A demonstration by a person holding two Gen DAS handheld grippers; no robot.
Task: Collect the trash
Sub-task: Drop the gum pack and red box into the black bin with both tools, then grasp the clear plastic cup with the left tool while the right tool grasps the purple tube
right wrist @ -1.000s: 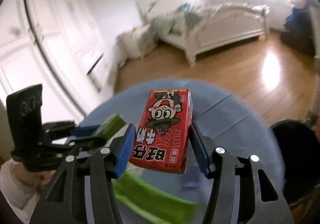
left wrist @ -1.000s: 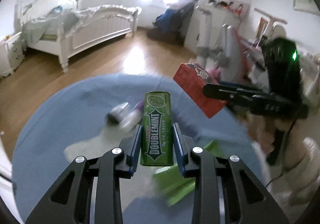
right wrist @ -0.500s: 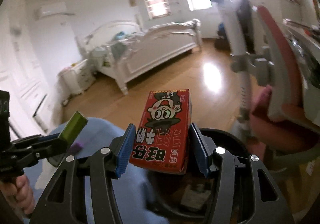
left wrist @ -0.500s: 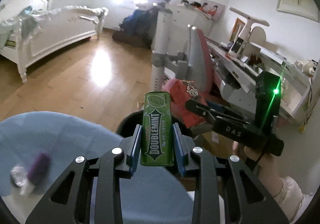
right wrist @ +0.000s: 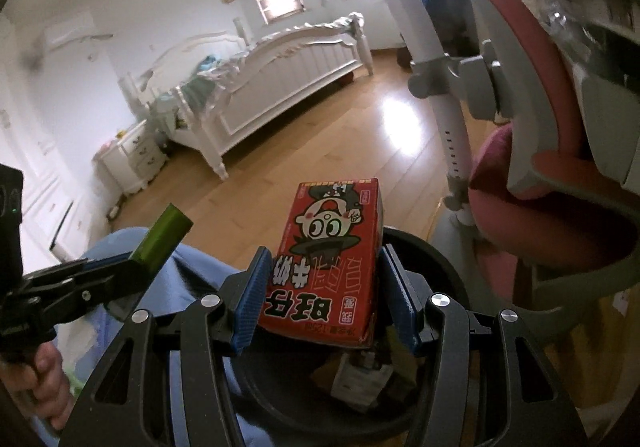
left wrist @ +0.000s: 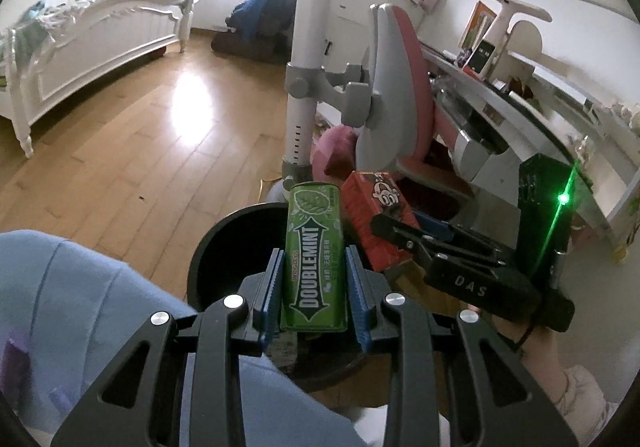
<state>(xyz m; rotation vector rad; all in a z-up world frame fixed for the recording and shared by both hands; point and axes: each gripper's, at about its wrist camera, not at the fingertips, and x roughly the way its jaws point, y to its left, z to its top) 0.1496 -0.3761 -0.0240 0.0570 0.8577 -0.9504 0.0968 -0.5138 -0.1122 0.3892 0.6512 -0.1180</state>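
My left gripper (left wrist: 314,291) is shut on a green Doublemint gum pack (left wrist: 314,255), held upright over the black trash bin (left wrist: 212,247). My right gripper (right wrist: 326,301) is shut on a red cartoon milk carton (right wrist: 328,259), above the same black bin (right wrist: 436,267), which holds several bits of wrapper trash (right wrist: 356,379). The left wrist view also shows the red carton (left wrist: 376,219) and the right gripper (left wrist: 400,231) just right of the gum pack. In the right wrist view the gum pack (right wrist: 162,239) sticks out of the left gripper (right wrist: 120,267) at the left.
A blue-covered table (left wrist: 80,307) lies at the lower left beside the bin. A pink and grey chair (left wrist: 396,95) and a white post stand just behind the bin. A desk (left wrist: 560,119) runs along the right wall. A white bed (left wrist: 100,35) stands across the wooden floor.
Both grippers have swung from over the blue table to above the black bin, each still holding its item. The table trash has slid out of view to the left.
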